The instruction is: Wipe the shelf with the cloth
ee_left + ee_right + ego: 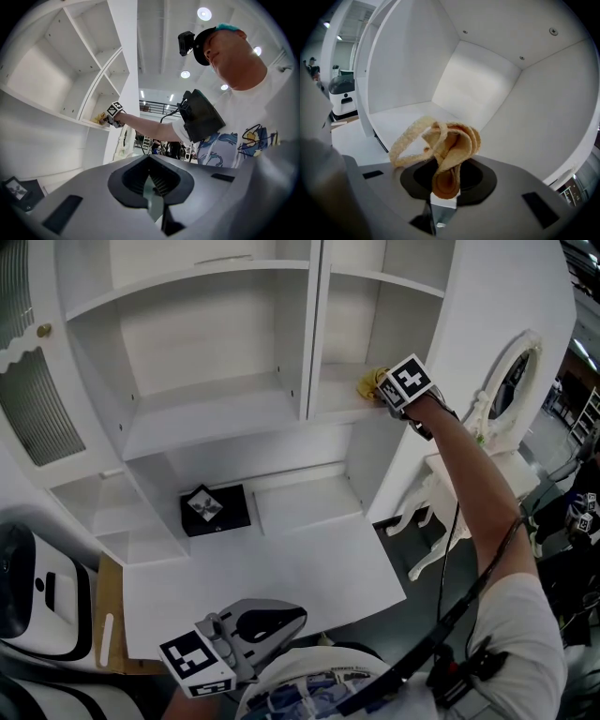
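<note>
A bunched yellow cloth (pixel 443 150) is pinched in my right gripper (pixel 443 206), which is shut on it inside the right-hand shelf compartment. In the head view the cloth (pixel 368 383) pokes out ahead of the right gripper (pixel 386 393) at the front of the white shelf board (pixel 337 399). The left gripper view shows the same cloth (pixel 99 117) far off on that shelf. My left gripper (pixel 152 197) is held low near the person's body, jaws closed with nothing between them; in the head view the left gripper (pixel 246 629) sits at the bottom edge.
The white cabinet has a vertical divider (pixel 314 334) left of the cloth and a wider compartment (pixel 206 409) beyond it. A black box (pixel 215 509) lies on the lower surface. A white ornate mirror stand (pixel 497 399) stands to the right, a white machine (pixel 37 596) at the left.
</note>
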A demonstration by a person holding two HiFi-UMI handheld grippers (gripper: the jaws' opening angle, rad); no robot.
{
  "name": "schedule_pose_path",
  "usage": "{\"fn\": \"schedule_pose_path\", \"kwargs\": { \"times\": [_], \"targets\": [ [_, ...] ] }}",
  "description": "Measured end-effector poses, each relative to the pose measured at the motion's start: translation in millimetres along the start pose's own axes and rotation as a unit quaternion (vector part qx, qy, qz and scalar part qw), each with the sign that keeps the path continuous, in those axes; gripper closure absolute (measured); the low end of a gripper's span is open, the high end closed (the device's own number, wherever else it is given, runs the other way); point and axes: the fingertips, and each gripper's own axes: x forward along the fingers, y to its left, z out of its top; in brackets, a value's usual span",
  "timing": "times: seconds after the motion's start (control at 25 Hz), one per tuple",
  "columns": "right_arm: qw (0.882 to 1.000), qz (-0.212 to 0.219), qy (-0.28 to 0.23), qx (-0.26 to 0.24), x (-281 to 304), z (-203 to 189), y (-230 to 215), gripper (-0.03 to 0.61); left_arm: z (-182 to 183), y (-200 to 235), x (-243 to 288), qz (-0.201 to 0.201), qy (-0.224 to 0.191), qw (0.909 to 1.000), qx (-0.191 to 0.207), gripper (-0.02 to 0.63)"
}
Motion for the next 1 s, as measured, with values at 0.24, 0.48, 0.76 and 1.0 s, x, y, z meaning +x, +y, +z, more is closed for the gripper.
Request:
{"fn": "schedule_pose_path", "kwargs": {
  "times": [0.24,0.48,0.76,1.0],
  "targets": [
    [1.0,-0.026,0.008,0.004,-1,-8,-12,0.486,-1,-1,-7,0.008,-0.002,1.0,0.001,0.6],
    [0.998,0.02,-0.047,0.04,-16,17,9,0.486,-2,-4,-17,0.016,-0.004,0.9999,-0.003,0.6],
    [0.991,0.101,-0.089,0.009,-26,58,89,0.486,-3,-10,-17,0.009,-0.006,0.9999,-0.003,0.6],
    [0.995,0.077,-0.069,-0.002,-18,47,79,0.486,-3,-14,-22,0.01,-0.01,0.9999,-0.004,0.6]
  ]
}}
